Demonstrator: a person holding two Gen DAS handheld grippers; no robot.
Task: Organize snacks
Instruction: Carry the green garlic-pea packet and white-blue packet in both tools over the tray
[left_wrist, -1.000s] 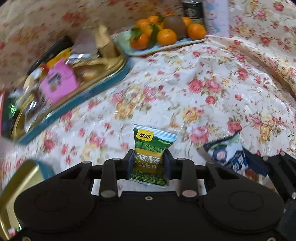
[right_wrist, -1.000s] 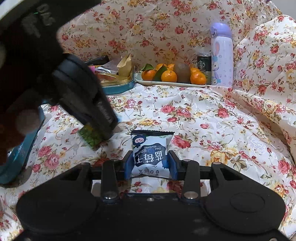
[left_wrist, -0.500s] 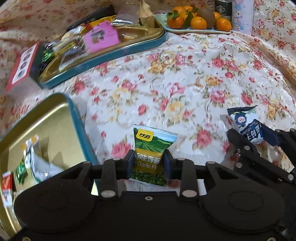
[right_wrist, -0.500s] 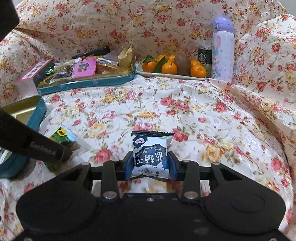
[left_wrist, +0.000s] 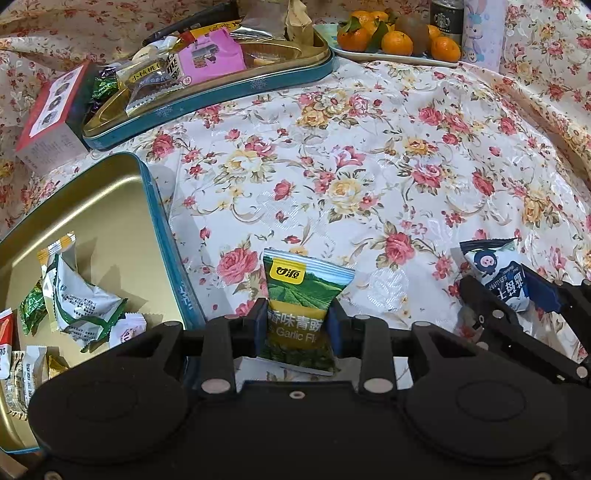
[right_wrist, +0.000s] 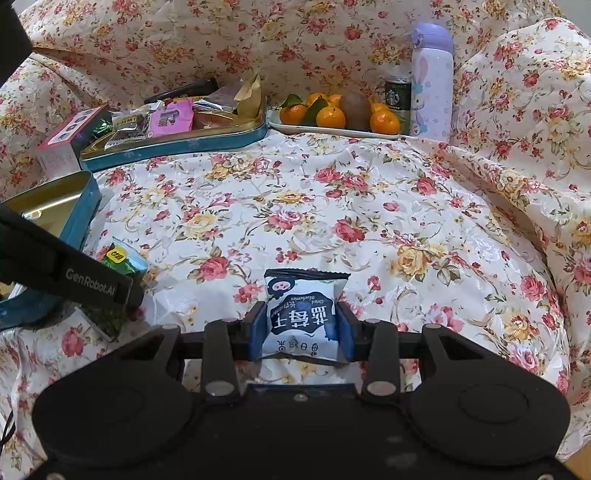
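My left gripper (left_wrist: 297, 328) is shut on a green garlic pea packet (left_wrist: 301, 295), held just right of an open gold tin (left_wrist: 92, 218) with a teal wall that holds several wrapped snacks (left_wrist: 79, 306). My right gripper (right_wrist: 300, 334) is shut on a white and navy dried blueberry packet (right_wrist: 303, 314), held above the floral cloth. In the left wrist view the right gripper (left_wrist: 517, 295) and its blueberry packet (left_wrist: 495, 269) show at the right. In the right wrist view the left gripper (right_wrist: 74, 280) and the green packet (right_wrist: 123, 260) show at the left, beside the tin (right_wrist: 79, 206).
A second teal tin lid (right_wrist: 177, 140) heaped with snacks lies at the back left, with a small pink-topped box (right_wrist: 62, 144) beside it. A plate of oranges and a kiwi (right_wrist: 340, 114), a coffee can (right_wrist: 398, 96) and a lilac bottle (right_wrist: 432, 77) stand at the back.
My left gripper has swung left and back with the green packet, bringing the open gold tin into view beside it. My right gripper has held nearly still with the blueberry packet.
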